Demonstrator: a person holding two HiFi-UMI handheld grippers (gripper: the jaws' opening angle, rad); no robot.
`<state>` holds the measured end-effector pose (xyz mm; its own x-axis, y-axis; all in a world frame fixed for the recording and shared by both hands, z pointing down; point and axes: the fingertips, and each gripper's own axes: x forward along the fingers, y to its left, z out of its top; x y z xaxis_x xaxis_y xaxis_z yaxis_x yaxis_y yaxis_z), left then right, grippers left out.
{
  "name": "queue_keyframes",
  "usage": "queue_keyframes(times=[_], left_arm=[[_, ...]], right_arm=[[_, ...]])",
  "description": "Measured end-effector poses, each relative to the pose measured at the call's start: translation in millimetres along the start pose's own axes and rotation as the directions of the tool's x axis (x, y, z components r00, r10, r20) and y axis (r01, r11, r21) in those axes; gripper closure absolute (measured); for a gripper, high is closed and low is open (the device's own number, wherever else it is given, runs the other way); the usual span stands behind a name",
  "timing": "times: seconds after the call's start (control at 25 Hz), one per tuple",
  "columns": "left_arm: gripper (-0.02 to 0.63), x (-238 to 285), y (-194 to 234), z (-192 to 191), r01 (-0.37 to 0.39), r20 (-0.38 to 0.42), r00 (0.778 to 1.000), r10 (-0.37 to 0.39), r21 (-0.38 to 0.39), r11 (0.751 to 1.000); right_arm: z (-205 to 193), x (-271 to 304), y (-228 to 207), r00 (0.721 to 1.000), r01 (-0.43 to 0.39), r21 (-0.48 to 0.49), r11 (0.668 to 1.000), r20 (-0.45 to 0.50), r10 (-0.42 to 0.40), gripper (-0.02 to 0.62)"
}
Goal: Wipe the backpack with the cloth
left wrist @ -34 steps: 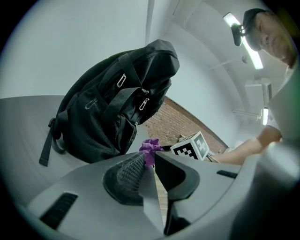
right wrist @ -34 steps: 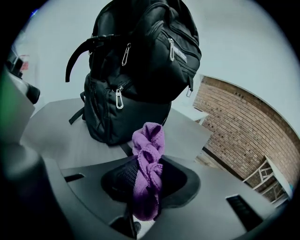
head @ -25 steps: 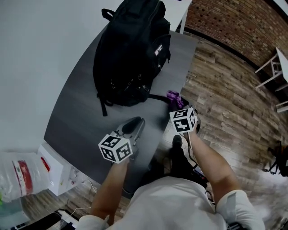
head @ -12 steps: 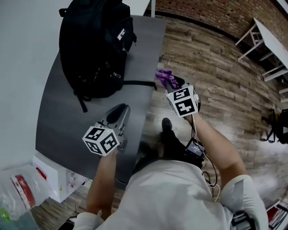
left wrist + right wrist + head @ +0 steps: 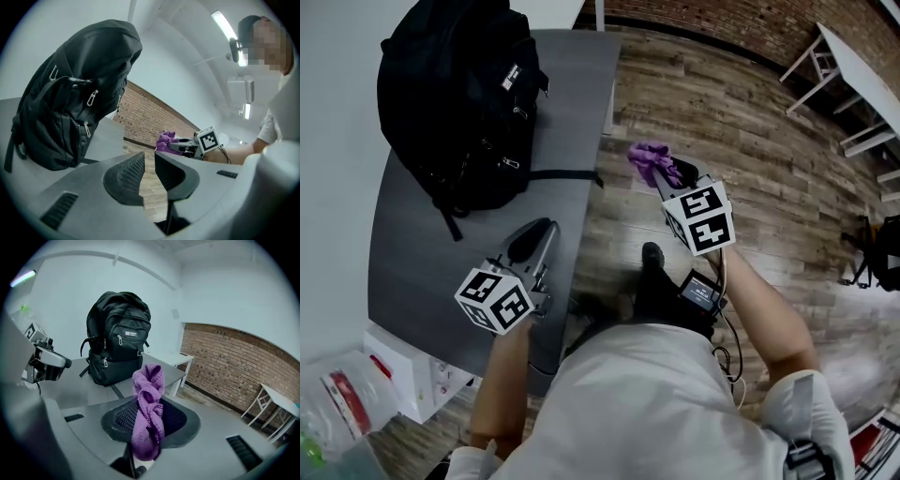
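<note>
approach: right gripper (image 5: 671, 176) clamps purple cloth (image 5: 648, 159), well off black backpack (image 5: 455, 103); left gripper (image 5: 532, 246) ajar, empty. nxt: press cloth to pack.

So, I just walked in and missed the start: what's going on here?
A person holds a gripper in each hand. The right gripper has its jaws shut on a purple cloth, out past the table edge. The left gripper, empty, jaws slightly apart, hovers over the table. The backpack stands there, cloth not touching it.
</note>
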<state>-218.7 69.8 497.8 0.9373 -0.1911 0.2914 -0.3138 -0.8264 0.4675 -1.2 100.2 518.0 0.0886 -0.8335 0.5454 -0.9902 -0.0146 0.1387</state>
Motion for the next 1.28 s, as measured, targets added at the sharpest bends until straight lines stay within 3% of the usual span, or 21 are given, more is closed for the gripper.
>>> queue_keyframes(times=[0.44, 0.68, 0.96, 1.28], left_arm=[[0.555, 136, -64, 42, -0.028, 0.068, 0.997, 0.028, 0.006, 1.0], [0.555, 191, -81, 57, -0.037, 0.069, 0.997, 0.038, -0.016, 0.999], [0.555, 233, -52, 77, -0.042, 0.04, 0.998, 0.042, -0.015, 0.999], [0.555, 286, -7, 106, -0.007, 0.021, 1.0, 0.008, -0.026, 1.0]], right_arm=[[-12, -3, -137, 0.993, -0.115, 0.024, 0.993, 0.04, 0.114, 0.494], [-20, -1, -196, 0.989, -0.145, 0.101, 0.984, 0.029, 0.143, 0.494], [-17, 39, -223, 0.987, -0.16, 0.186, 0.97, 0.019, 0.159, 0.494], [28, 109, -234, 0.979, -0.203, 0.131, 0.97, 0.015, 0.202, 0.494]])
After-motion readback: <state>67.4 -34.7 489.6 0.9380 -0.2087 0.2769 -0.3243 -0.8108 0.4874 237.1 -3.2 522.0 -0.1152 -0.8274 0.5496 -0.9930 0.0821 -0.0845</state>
